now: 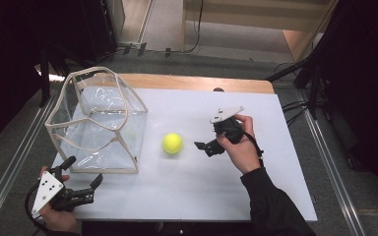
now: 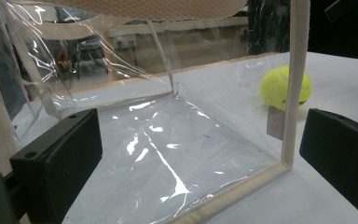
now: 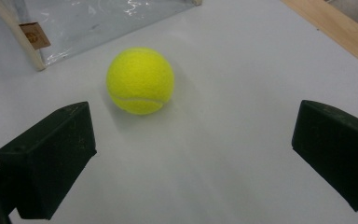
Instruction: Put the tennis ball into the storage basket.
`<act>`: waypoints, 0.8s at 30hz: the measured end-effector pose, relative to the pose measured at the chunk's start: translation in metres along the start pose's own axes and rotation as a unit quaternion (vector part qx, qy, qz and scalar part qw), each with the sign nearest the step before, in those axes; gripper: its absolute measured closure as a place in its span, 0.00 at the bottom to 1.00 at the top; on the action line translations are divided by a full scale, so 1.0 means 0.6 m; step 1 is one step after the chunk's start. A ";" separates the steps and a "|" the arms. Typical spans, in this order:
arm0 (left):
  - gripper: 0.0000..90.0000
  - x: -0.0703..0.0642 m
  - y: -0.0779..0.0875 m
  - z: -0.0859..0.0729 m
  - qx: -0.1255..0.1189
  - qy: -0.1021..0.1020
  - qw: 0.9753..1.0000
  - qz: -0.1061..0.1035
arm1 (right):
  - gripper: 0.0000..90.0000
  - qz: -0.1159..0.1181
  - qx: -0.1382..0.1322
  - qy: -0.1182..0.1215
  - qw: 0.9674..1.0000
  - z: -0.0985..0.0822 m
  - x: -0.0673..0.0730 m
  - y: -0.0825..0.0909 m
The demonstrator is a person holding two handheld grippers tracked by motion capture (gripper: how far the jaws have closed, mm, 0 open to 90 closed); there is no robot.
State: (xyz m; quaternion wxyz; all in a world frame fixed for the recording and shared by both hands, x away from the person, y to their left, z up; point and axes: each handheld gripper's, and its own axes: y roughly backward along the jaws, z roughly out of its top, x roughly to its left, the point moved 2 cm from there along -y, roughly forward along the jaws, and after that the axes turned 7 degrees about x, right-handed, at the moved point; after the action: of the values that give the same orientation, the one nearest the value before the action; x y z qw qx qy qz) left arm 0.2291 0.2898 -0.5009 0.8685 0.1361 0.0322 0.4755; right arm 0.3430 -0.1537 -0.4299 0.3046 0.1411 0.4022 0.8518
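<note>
A yellow tennis ball (image 1: 172,143) lies on the white table (image 1: 197,189), just right of a clear plastic bag (image 1: 98,123) with beige trim that stands open-topped at the left. My right gripper (image 1: 205,138) hovers a short way right of the ball, pointing at it, open and empty. In the right gripper view the ball (image 3: 140,80) sits ahead of the gripper (image 3: 191,154), slightly left of centre. My left gripper (image 1: 82,172) is open at the bag's near edge. Its view puts the bag's lower front corner (image 2: 286,163) ahead of the gripper (image 2: 198,158), with the ball (image 2: 285,87) beyond.
A small brown tag (image 3: 35,35) hangs on the bag's corner seam. A wooden strip (image 1: 197,82) runs along the table's far edge. Metal rails (image 1: 332,167) flank the table, and dark stands and cables sit on the floor beyond.
</note>
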 end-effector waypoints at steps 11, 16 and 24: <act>0.00 0.000 0.001 0.000 -0.001 0.000 1.000 -0.001 | 0.00 0.009 0.021 0.016 1.000 0.029 0.001 -0.014; 0.00 0.000 0.001 0.000 -0.001 0.000 1.000 -0.001 | 0.00 0.014 0.034 0.025 0.999 0.040 0.004 -0.024; 0.00 0.000 0.001 0.001 -0.001 0.001 1.000 -0.005 | 0.00 0.024 0.056 0.035 0.998 0.056 0.009 -0.040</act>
State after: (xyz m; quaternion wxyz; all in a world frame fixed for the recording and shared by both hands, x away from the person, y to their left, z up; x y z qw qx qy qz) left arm 0.2289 0.2900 -0.5002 0.8709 0.1345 0.0332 0.4716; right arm 0.3650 -0.1182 -0.4270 0.2612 0.1374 0.4562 0.8395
